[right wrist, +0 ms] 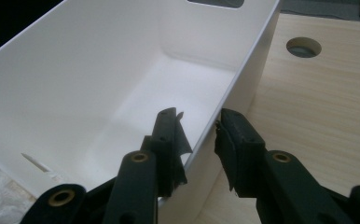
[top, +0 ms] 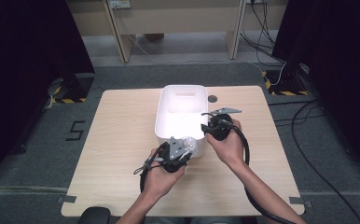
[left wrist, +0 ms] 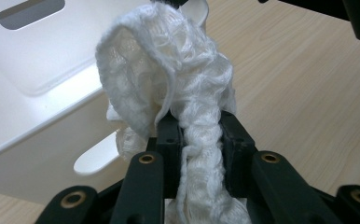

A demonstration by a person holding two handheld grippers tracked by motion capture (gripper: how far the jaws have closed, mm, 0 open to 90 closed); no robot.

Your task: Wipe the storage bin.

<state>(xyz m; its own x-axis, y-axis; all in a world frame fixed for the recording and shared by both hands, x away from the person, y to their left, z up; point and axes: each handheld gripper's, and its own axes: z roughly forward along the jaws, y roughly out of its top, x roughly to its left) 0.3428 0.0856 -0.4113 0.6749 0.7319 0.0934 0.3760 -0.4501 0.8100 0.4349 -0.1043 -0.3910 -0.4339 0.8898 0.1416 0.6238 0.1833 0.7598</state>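
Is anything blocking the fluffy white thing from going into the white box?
Nothing visible is. The left gripper holds the white knitted cloth beside the white bin, whose inside looks bare. The right gripper straddles its side wall.

- One white plastic bin point(top: 162, 122) on one wooden worktop point(top: 122, 154).
- One bundle of white knitted cloth point(left wrist: 169, 79) (bunched up).
- Two handheld tongs, the left tongs point(top: 183, 150) and the right tongs point(top: 207, 129).
- One round cable hole point(top: 212, 99) in the worktop.
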